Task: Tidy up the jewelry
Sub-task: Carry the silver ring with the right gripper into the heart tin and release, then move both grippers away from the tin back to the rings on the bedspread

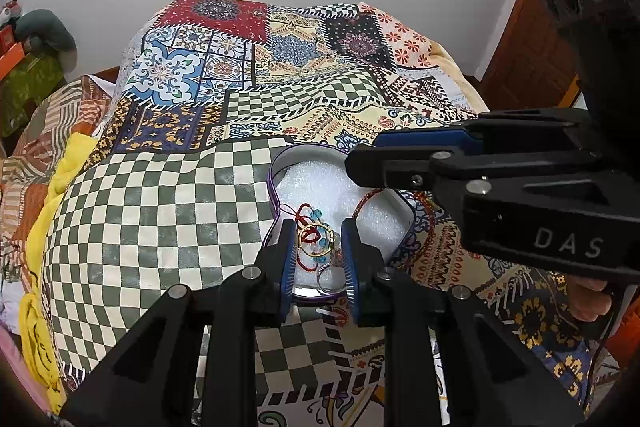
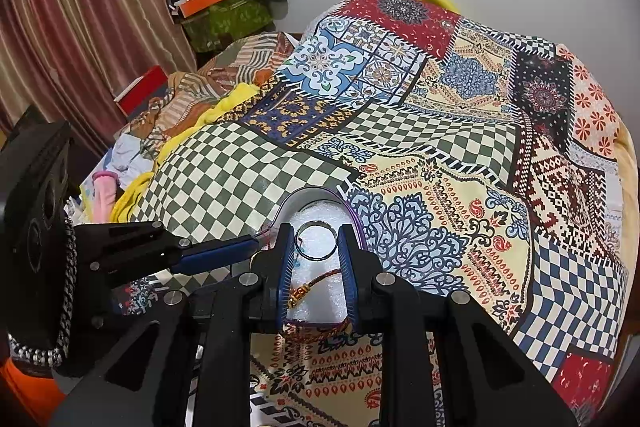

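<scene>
A heart-shaped tin box with a purple rim and white foam lining lies on the patterned bedspread. In the left wrist view my left gripper holds a gold ring with red thread and blue beads between its fingers, over the box's near edge. In the right wrist view my right gripper is shut on a silver ring over the box. A red-and-gold thread bracelet lies on the foam below. The right gripper also shows in the left wrist view, above the box.
The patchwork bedspread covers the bed. A red beaded string lies at the box's right side. Yellow cloth and clutter lie left of the bed. A white wall stands behind.
</scene>
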A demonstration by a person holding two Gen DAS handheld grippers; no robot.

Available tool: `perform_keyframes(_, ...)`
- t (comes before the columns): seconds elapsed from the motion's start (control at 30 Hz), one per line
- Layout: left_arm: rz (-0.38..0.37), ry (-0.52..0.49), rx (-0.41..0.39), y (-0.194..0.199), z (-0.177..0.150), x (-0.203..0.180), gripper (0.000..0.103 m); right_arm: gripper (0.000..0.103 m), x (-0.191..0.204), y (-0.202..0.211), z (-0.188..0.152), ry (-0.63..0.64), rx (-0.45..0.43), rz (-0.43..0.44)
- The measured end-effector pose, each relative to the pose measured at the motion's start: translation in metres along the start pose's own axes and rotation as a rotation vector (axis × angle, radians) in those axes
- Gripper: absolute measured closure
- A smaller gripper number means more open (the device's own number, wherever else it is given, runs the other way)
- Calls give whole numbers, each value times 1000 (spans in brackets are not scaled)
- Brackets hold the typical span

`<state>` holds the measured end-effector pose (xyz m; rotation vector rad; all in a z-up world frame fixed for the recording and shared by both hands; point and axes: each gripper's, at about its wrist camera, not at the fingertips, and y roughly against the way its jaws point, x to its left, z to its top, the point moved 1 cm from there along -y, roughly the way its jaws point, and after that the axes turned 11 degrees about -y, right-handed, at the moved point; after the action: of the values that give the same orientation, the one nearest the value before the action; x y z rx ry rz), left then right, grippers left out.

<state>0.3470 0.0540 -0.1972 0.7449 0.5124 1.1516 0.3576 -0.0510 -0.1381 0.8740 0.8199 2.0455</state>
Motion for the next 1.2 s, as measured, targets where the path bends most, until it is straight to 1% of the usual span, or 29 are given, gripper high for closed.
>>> perform_keyframes(0.13, 11, -2, 3, 0, 1, -1, 82, 83, 1, 0, 2, 3, 7, -6)
perform_keyframes(0.23, 12, 7, 28, -1, 2, -1, 82, 80, 1, 3, 4, -2, 13, -4)
perform_keyframes(0.3, 11, 12, 37, 0, 2, -1, 81, 74, 0, 9, 4, -7, 0, -6)
perform_keyframes(0.33, 14, 16, 38, 2, 3, -2, 79, 73, 0, 13, 4, -8, -9, -10)
perform_keyframes(0.47, 30, 28, 20, 16, 5, -3, 77, 73, 0, 30, 2, -16, -48, -30)
perform_keyframes(0.5, 34, 32, 13, 21, 7, -4, 74, 73, 0, 36, 1, -19, -56, -30)
perform_keyframes(0.57, 44, 37, 0, 31, 9, -5, 70, 73, 0, 47, -3, -24, -74, -36)
perform_keyframes(0.7, 53, 48, -28, 53, 12, -9, 69, 73, 3, 69, -13, -19, -114, -63)
perform_keyframes(0.83, 68, 44, -41, 74, 9, -16, 68, 73, 4, 90, -24, -24, -135, -67)
perform_keyframes(1.03, 68, 33, -34, 93, -4, -27, 68, 73, 7, 109, -46, -20, -158, -98)
perform_keyframes(1.2, 70, 9, -14, 100, -19, -41, 68, 73, 8, 113, -65, -14, -153, -126)
